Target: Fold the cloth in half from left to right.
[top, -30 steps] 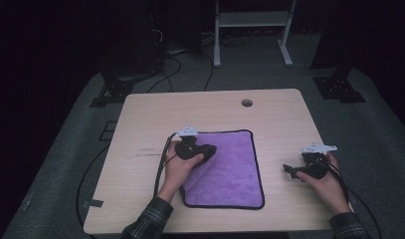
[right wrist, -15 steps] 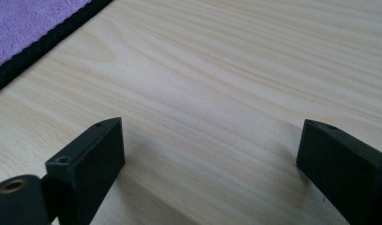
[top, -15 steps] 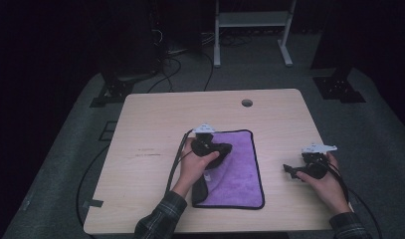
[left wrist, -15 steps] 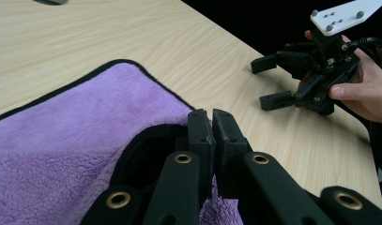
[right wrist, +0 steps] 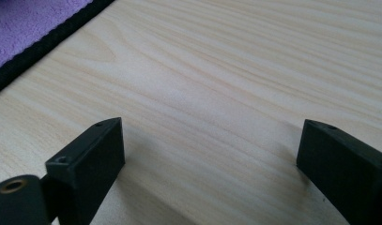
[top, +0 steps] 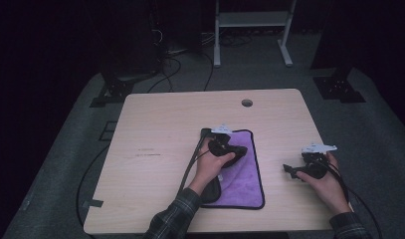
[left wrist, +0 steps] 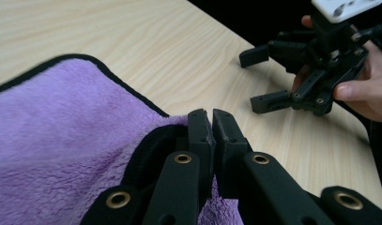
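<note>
Two grippers work over a pale wood table (top: 155, 129). The left gripper (top: 239, 150) sits on the purple cloth (top: 245, 177), its jaws pinched tight on the cloth's black-trimmed edge; in the left gripper view the gripper (left wrist: 212, 123) has that hem (left wrist: 146, 150) bunched and folded up against its closed jaws, with purple pile spread to the left of them. In the high view the cloth lies near the table's middle, a little right and toward the near edge, and its left part is folded over onto the rest, showing a dark underside by the left forearm. The right gripper (top: 289, 170) rests low on bare wood to the right of the cloth, apart from it, jaws spread wide with nothing between them. In the right gripper view the gripper (right wrist: 212, 161) looks over bare wood, and the cloth's corner (right wrist: 29, 23) lies beyond at upper left
</note>
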### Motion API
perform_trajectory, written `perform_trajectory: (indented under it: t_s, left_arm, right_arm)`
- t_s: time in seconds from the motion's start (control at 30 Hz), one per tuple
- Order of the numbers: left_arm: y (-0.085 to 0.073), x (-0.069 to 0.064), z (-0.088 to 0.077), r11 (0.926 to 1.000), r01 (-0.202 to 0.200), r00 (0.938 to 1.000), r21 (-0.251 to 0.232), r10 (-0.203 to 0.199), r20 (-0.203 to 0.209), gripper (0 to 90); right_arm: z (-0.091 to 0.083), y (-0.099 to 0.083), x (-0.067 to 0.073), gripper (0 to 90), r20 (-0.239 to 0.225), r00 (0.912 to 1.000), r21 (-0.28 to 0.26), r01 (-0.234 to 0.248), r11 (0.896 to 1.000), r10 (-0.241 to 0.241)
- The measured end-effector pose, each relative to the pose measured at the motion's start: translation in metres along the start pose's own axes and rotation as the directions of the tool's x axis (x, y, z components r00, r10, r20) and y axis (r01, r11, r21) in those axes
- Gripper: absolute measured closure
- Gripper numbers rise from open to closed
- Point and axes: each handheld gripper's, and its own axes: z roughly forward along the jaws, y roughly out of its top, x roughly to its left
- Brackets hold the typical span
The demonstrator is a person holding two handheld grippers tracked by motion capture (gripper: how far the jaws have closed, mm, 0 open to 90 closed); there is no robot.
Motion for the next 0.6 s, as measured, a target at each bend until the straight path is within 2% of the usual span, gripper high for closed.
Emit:
perform_trajectory:
  t_s: [0.03, 0.1, 0.27, 0.4, 0.53, 0.57, 0.6]
  left_arm:
    - [0.000, 0.000, 0.000, 1.0000, 0.000, 1.0000, 0.000, 0.000, 0.000, 87.1]
    - [-0.001, 0.000, 0.011, 0.9998, 0.001, 1.0000, 0.021, -0.001, 0.006, 87.0]
    - [-0.002, 0.000, 0.027, 0.9983, -0.008, 1.0000, 0.058, 0.007, 0.003, 86.7]
    - [-0.002, 0.000, 0.035, 0.9970, -0.013, 0.9999, 0.076, 0.013, 0.000, 86.2]
    - [-0.002, -0.002, 0.041, 0.9967, -0.020, 0.9998, 0.079, 0.020, 0.007, 84.8]
    - [-0.002, -0.003, 0.042, 0.9971, -0.021, 0.9997, 0.073, 0.020, 0.016, 83.4]
    - [-0.001, -0.005, 0.041, 0.9969, -0.042, 0.9990, 0.066, 0.041, 0.018, 78.4]
  right_arm:
    - [0.000, 0.000, 0.000, 7.2, 0.000, 1.0000, 0.000, 0.000, 1.000, 0.000]
    - [0.000, 0.000, 0.000, 7.2, -0.002, 1.0000, 0.000, 0.001, 1.000, -0.001]
    - [0.000, 0.000, 0.000, 7.2, -0.002, 1.0000, 0.000, 0.002, 1.000, -0.002]
    - [0.000, 0.000, 0.000, 7.2, -0.003, 1.0000, -0.001, 0.003, 1.000, -0.003]
    - [0.000, 0.000, 0.000, 7.2, -0.004, 1.0000, 0.000, 0.003, 1.000, -0.003]
    - [0.000, 0.000, 0.000, 7.2, -0.004, 1.0000, -0.001, 0.003, 1.000, -0.003]
    - [0.000, 0.000, 0.000, 7.2, -0.005, 1.0000, -0.001, 0.003, 1.000, -0.003]
